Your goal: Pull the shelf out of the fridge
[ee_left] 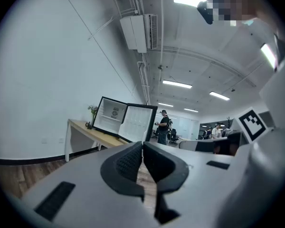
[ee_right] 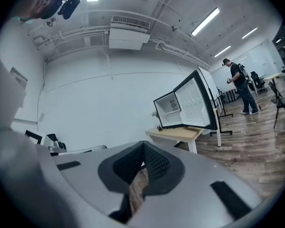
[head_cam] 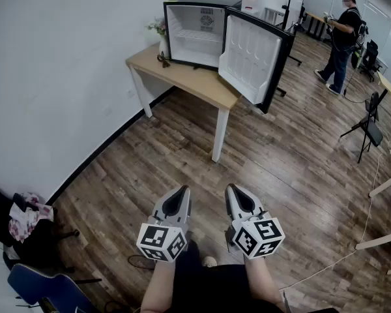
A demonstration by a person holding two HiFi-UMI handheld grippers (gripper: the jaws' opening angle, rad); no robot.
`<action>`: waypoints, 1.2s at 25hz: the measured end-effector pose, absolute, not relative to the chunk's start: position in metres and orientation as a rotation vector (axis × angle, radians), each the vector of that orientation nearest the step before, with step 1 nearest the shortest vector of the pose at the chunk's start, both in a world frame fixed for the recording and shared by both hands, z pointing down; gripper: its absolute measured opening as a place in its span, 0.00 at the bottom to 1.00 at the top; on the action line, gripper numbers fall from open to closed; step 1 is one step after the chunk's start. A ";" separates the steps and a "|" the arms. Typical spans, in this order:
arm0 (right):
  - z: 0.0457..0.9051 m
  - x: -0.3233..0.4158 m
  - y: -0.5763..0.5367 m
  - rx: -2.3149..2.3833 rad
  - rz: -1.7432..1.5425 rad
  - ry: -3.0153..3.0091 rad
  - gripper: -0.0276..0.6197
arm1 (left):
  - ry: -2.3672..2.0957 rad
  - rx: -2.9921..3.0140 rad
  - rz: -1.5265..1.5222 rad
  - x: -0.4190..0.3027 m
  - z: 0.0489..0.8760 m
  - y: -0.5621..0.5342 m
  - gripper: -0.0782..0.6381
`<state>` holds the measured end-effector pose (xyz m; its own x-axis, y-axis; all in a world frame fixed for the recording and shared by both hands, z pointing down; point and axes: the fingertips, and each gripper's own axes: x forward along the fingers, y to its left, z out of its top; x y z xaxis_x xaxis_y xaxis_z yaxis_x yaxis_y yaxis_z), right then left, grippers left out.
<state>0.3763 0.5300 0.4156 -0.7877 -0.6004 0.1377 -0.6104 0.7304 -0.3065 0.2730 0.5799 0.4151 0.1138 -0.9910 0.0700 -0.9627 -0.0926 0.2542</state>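
A small black fridge [head_cam: 194,30] with a white inside stands on a wooden table [head_cam: 182,77] far ahead, its door [head_cam: 253,59] swung open to the right. A white wire shelf [head_cam: 197,36] sits across its middle. My left gripper [head_cam: 183,191] and right gripper [head_cam: 231,189] hang side by side low in the head view, far from the fridge, both shut with nothing between the jaws. The fridge [ee_left: 112,115] is small in the left gripper view, and the fridge [ee_right: 171,109] shows in the right gripper view too.
A small vase of flowers [head_cam: 160,32] stands on the table left of the fridge. A person [head_cam: 340,39] stands at the back right. A stand [head_cam: 368,130] is at the right, a chair [head_cam: 45,289] with bags at the lower left. Wooden floor [head_cam: 163,168] lies between me and the table.
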 end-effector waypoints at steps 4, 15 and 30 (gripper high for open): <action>0.409 0.377 0.534 1.007 0.544 -2.937 0.03 | -1.925 2.177 -0.151 0.280 0.415 0.579 0.12; 0.418 0.382 0.527 1.007 0.622 -2.914 0.03 | -1.936 2.177 -0.128 0.291 0.413 0.574 0.12; 0.433 0.352 0.474 0.992 0.758 -2.902 0.03 | -1.958 2.155 -0.118 0.251 0.422 0.527 0.12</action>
<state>0.3519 0.4738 0.4334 -0.8025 -0.5812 0.1347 -0.5728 0.6875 -0.4463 0.2515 0.5266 0.4219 0.1056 -0.9901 0.0925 -0.9718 -0.0831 0.2205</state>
